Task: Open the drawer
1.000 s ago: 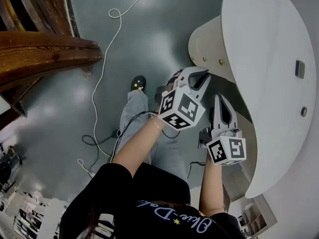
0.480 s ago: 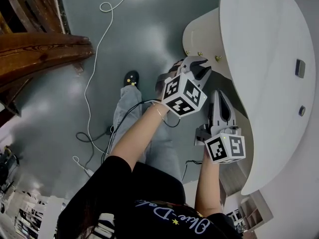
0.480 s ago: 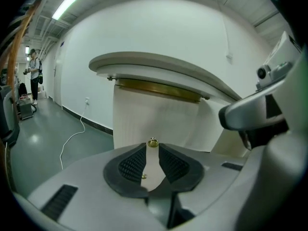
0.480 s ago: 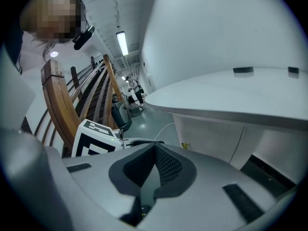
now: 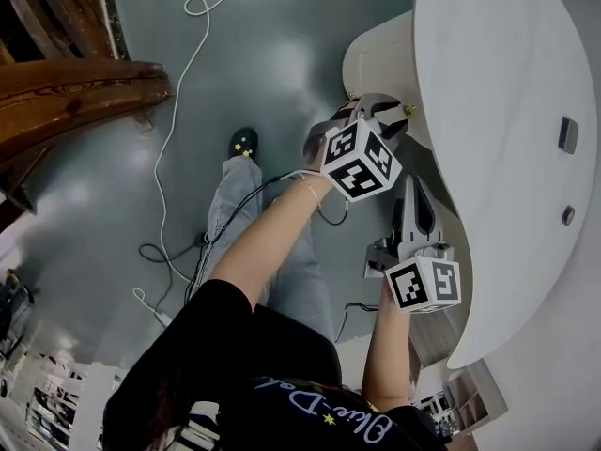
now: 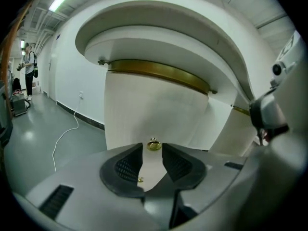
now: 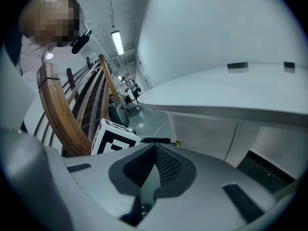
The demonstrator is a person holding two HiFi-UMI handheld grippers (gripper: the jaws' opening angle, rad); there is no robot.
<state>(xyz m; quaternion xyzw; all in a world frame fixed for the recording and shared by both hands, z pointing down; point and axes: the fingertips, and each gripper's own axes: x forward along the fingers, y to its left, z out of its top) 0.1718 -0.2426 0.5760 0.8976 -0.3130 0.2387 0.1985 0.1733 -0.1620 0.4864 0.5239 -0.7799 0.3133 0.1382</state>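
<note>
The left hand-held gripper (image 5: 385,113) has advanced and dropped toward the curved front of the drawer (image 5: 376,59), under the top of the bench (image 5: 507,111). Its jaws have just been opening and now stand apart, with nothing between the pads. The brass knob (image 6: 154,144) sits on the drawer front just beyond the jaw tips, in line with the gap. The drawer looks fully closed. The right hand-held gripper (image 5: 417,195) hangs near the bench edge, jaws together and empty. The approach appears nearly complete. Next step: carry the left jaws around the knob, close them, then pull straight out.
</note>
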